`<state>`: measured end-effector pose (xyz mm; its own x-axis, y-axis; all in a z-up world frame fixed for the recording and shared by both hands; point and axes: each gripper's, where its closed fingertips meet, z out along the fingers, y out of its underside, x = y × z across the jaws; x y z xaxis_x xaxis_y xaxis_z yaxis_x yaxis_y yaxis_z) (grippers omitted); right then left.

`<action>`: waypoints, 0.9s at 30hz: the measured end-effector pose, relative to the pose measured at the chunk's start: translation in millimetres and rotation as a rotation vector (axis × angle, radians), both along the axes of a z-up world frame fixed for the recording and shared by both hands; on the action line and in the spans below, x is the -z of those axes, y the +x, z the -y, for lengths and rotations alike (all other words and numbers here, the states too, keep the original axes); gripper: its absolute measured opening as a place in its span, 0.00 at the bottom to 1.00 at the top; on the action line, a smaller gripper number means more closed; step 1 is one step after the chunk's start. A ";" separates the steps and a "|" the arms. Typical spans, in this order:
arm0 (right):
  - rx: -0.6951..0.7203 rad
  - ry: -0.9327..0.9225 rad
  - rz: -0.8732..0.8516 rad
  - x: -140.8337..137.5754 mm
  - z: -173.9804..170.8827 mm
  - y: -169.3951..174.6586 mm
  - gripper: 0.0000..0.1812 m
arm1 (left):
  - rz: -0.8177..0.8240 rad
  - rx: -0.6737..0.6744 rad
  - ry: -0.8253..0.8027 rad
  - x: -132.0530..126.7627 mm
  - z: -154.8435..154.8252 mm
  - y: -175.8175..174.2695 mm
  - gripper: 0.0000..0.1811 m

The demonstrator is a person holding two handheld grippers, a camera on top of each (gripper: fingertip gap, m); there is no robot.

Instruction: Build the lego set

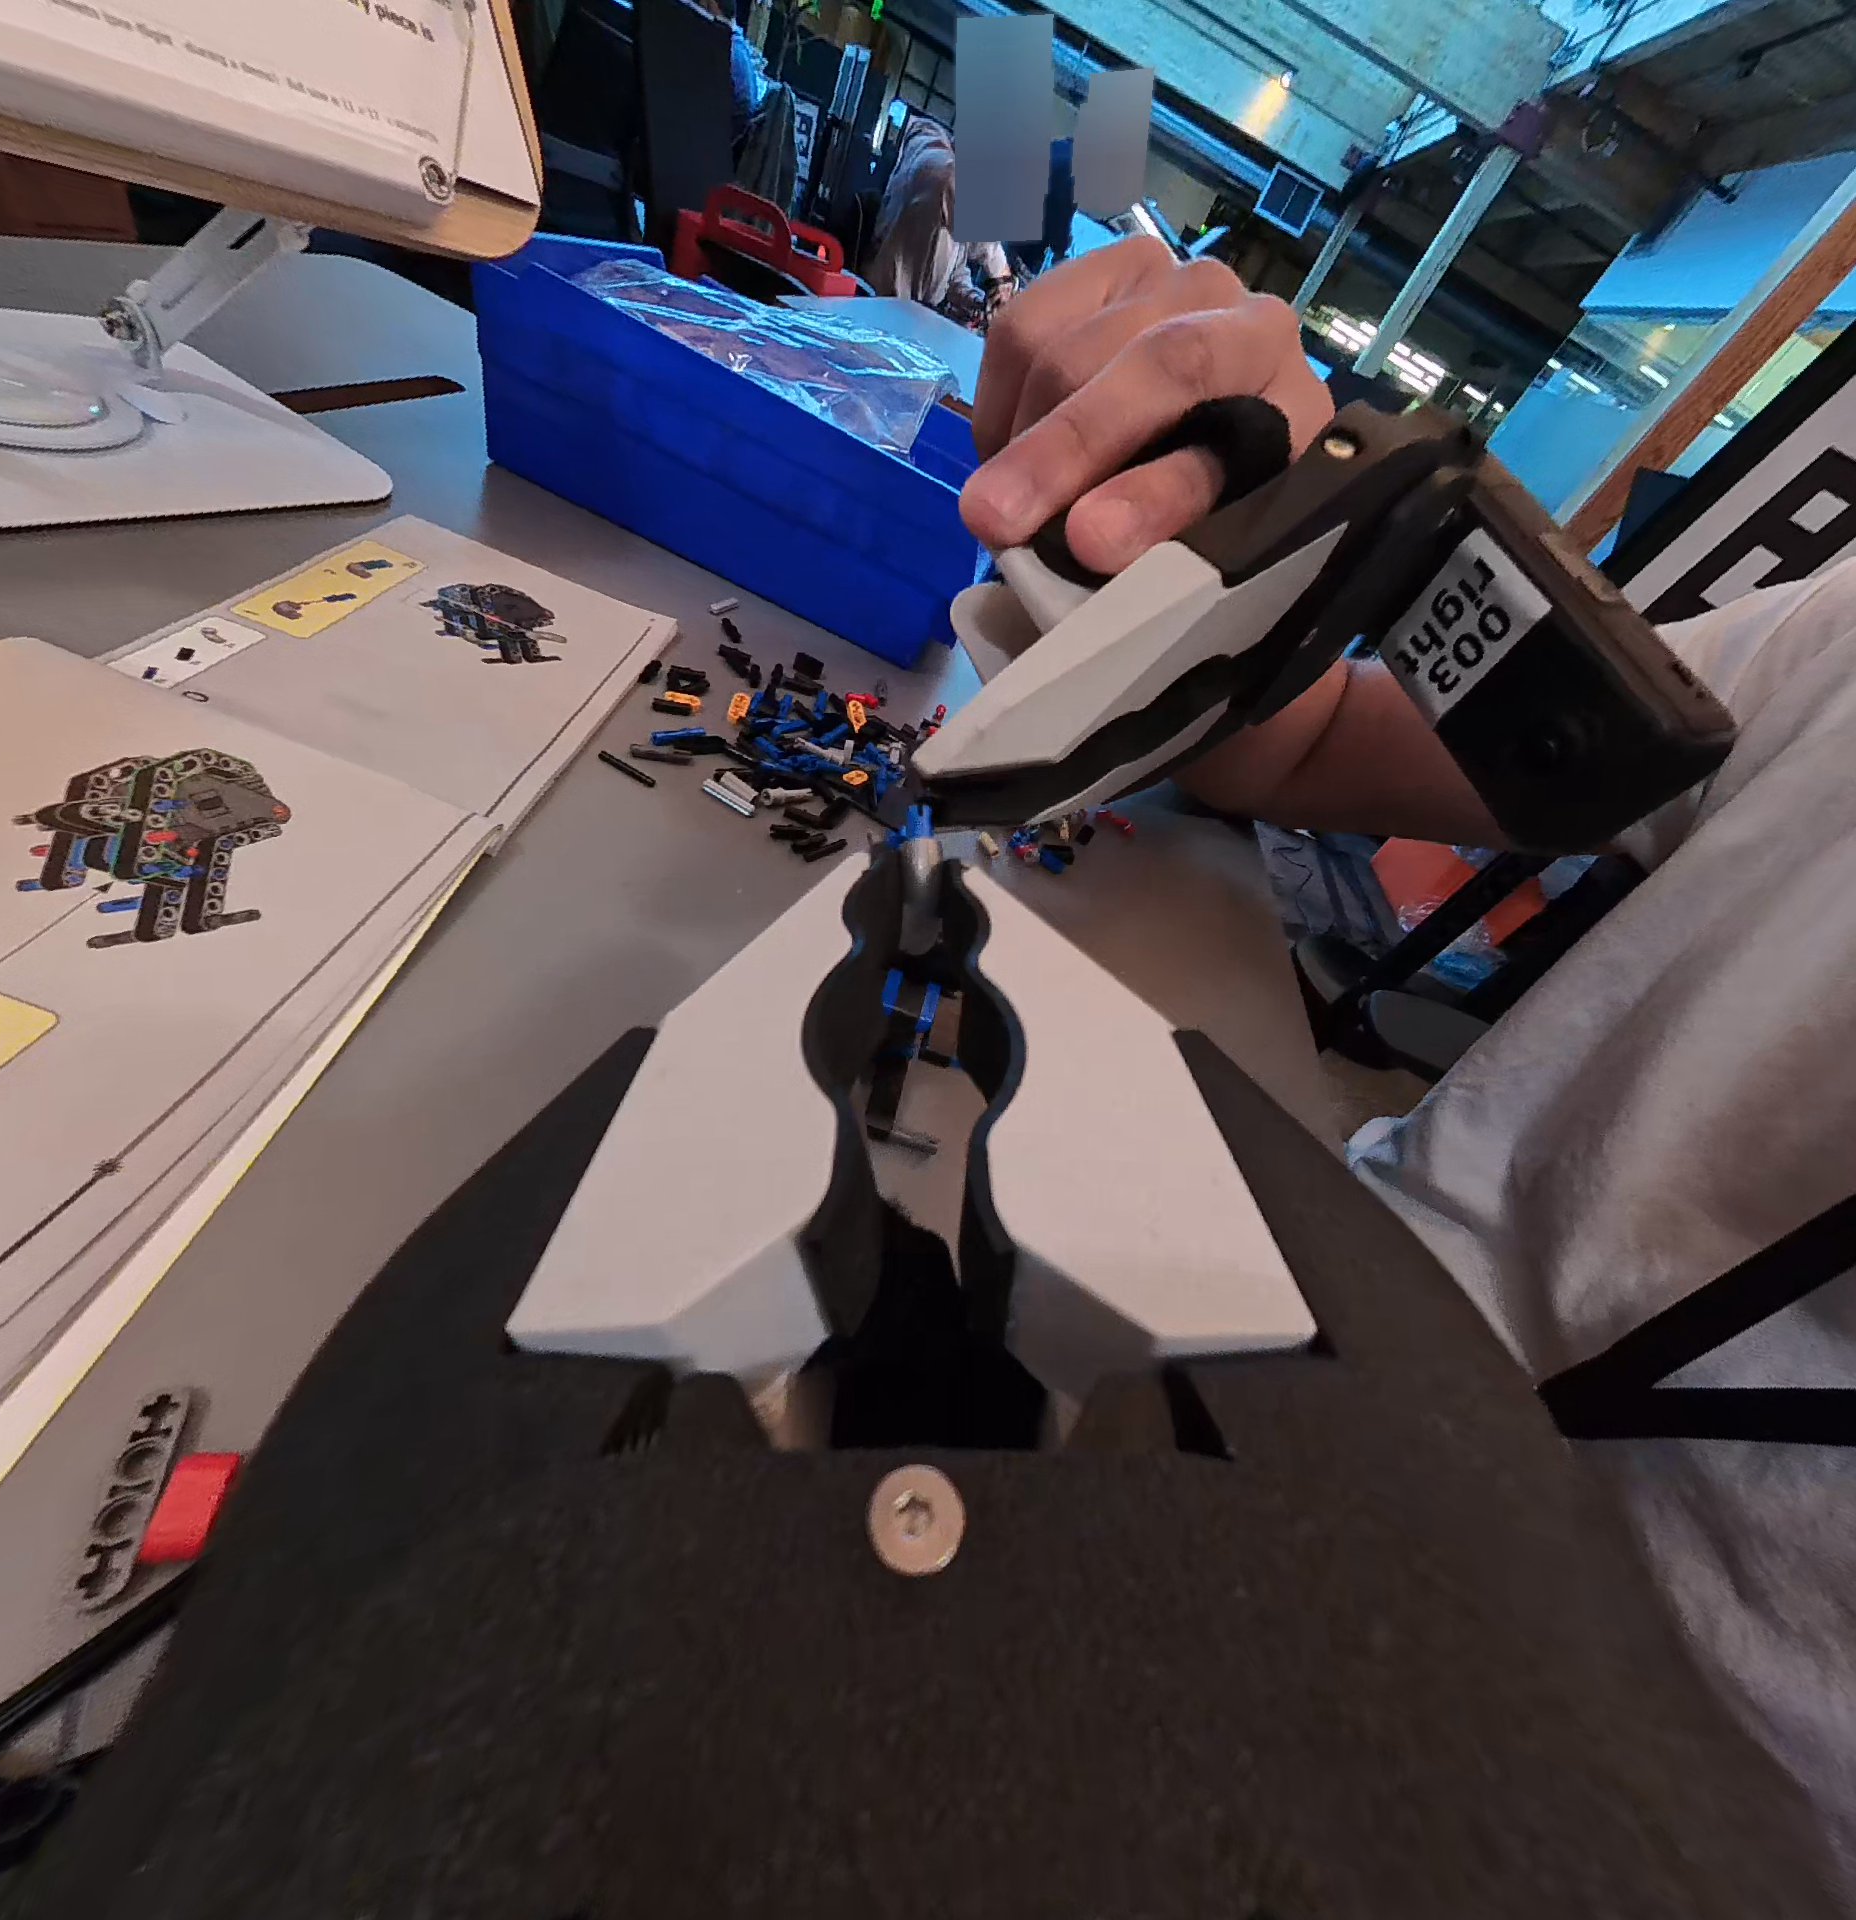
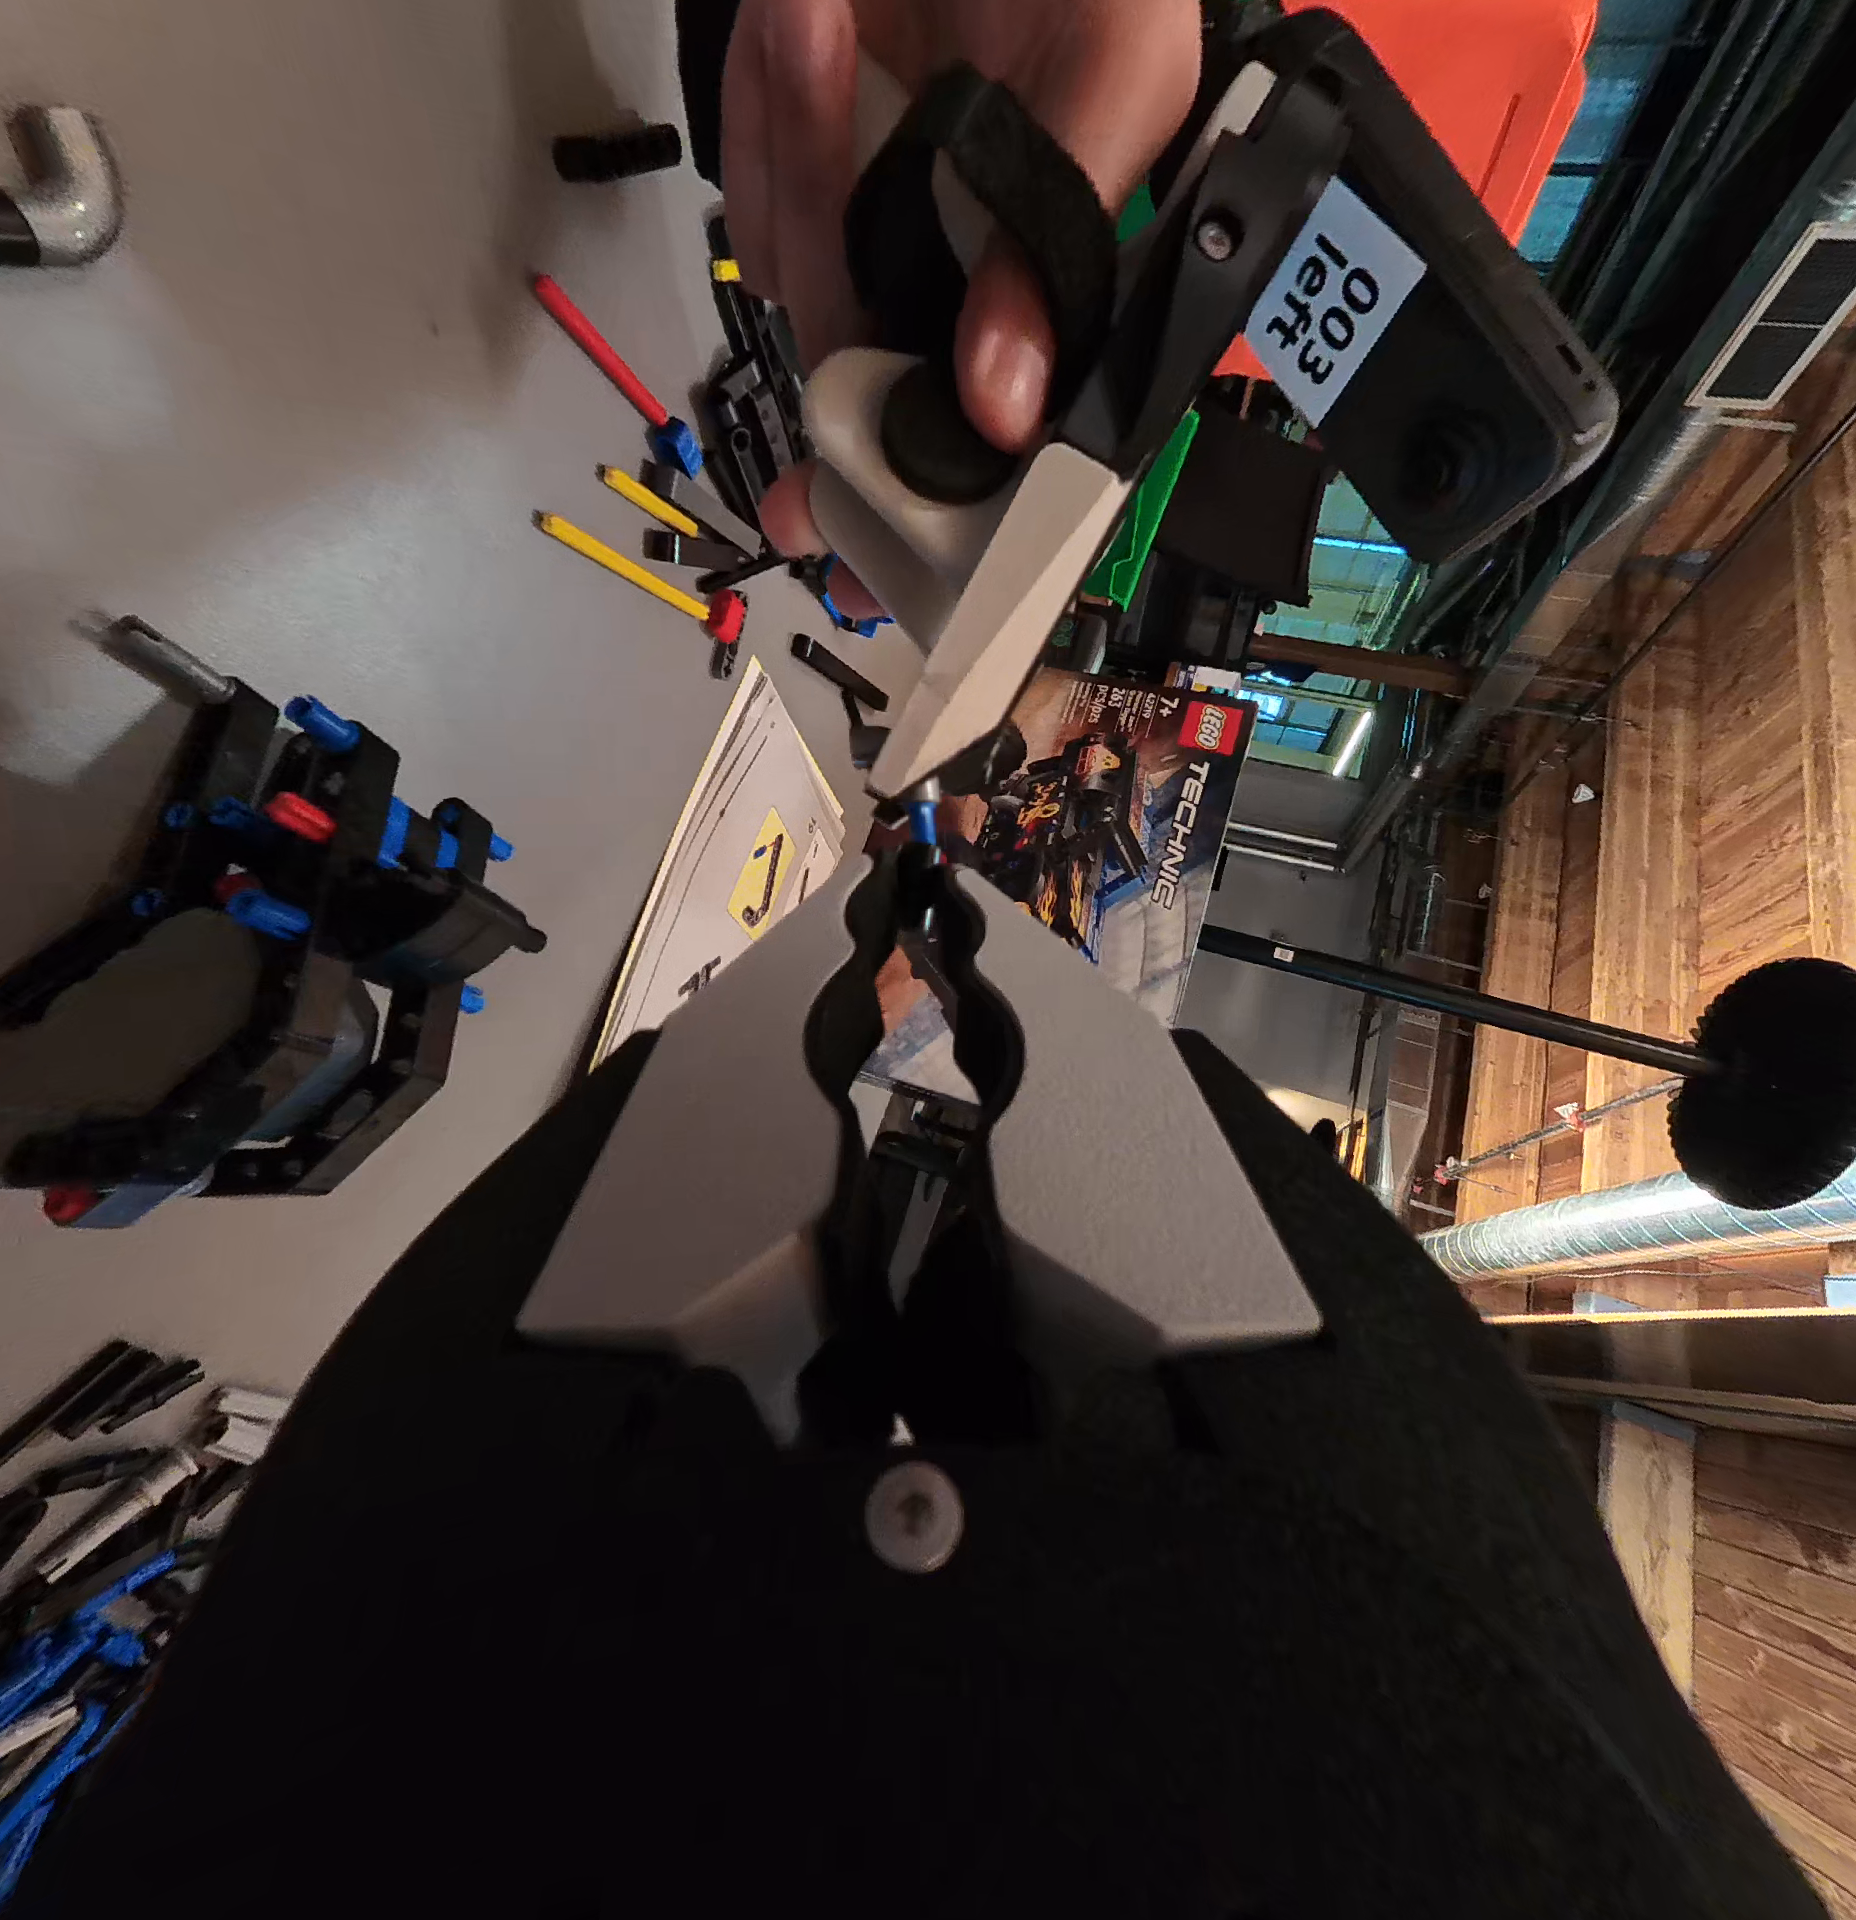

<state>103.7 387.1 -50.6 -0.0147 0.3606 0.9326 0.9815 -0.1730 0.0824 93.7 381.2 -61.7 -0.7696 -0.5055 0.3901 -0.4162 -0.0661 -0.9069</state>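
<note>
My left gripper (image 1: 916, 868) is shut on a small grey tube piece (image 1: 919, 883) with a blue pin (image 1: 913, 824) at its tip. My right gripper (image 1: 929, 795) comes in from the right and its tips meet that pin. In the right wrist view my right gripper (image 2: 916, 873) is shut on the blue pin (image 2: 921, 821), tip to tip with the left gripper (image 2: 888, 790). Both are held above the table. The partly built black model with blue pins (image 2: 228, 935) lies on the grey table, to the left of the grippers.
A pile of small loose pieces (image 1: 789, 738) lies beyond the grippers. An open instruction booklet (image 1: 228, 831) is at the left, a blue bin (image 1: 716, 457) behind. Yellow and red axles (image 2: 623, 566), a grey elbow piece (image 2: 67, 182) and the set's box (image 2: 1111, 831) are nearby. My left and right fingertips are right by each other.
</note>
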 end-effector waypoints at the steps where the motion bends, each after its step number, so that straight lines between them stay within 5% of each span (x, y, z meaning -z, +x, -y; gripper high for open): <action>1: -0.002 -0.004 -0.008 0.3 0.0 -0.1 0.03 | 0.004 -0.001 0.010 1.0 0.2 0.1 0.03; 20: 0.022 -0.057 0.065 16.1 -0.8 1.9 0.03 | 0.048 -0.041 0.234 19.3 -0.5 2.6 0.03; 27: 0.051 -0.095 0.088 26.3 -2.3 1.8 0.03 | 0.139 -0.092 0.463 29.6 -4.7 4.6 0.03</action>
<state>105.4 389.4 -76.9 -0.0743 0.4492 0.8904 0.9600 -0.2097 0.1858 98.3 385.9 -91.4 -0.7424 -0.6700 0.0053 -0.3009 0.3263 -0.8961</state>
